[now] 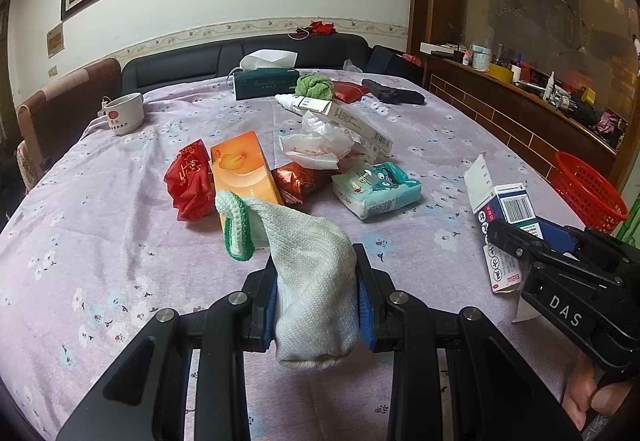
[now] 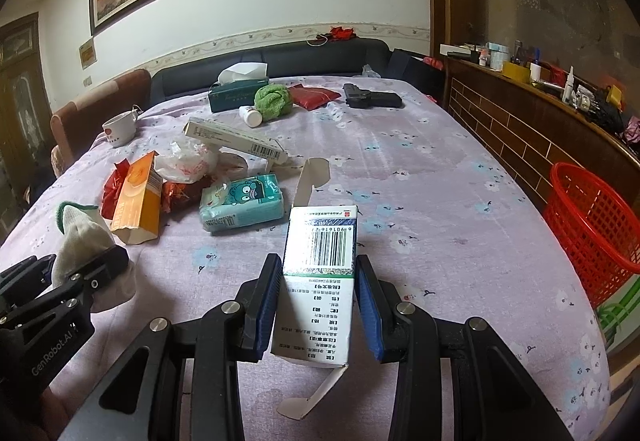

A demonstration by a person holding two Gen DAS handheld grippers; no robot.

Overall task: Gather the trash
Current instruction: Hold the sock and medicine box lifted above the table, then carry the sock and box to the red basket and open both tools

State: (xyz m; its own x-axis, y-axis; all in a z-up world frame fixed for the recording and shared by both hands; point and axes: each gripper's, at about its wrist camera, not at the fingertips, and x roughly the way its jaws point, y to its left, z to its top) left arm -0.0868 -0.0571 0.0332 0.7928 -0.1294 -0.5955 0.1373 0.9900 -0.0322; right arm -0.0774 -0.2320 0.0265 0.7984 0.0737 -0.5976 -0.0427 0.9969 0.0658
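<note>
The white medicine box [image 2: 320,273] sits clamped between the right hand-held gripper [image 2: 318,305] pads, flaps hanging open; the left hand-held gripper [image 1: 316,305] pinches a knit glove [image 1: 308,273]. Best carry both level to the red basket [image 2: 588,229], beyond the surface [image 2: 440,181] edge rightward. Sofa and counter lie behind.

one mug [image 1: 125,112], one red basket [image 2: 592,229], two tissue packs [image 2: 242,205]

You are seeing the red basket [image 1: 588,193] cut off by the right edge. The orange box [image 1: 244,173] is partly hidden behind the white glove [image 1: 312,281]. Small print on the medicine box [image 2: 320,281] is staying illegible.
</note>
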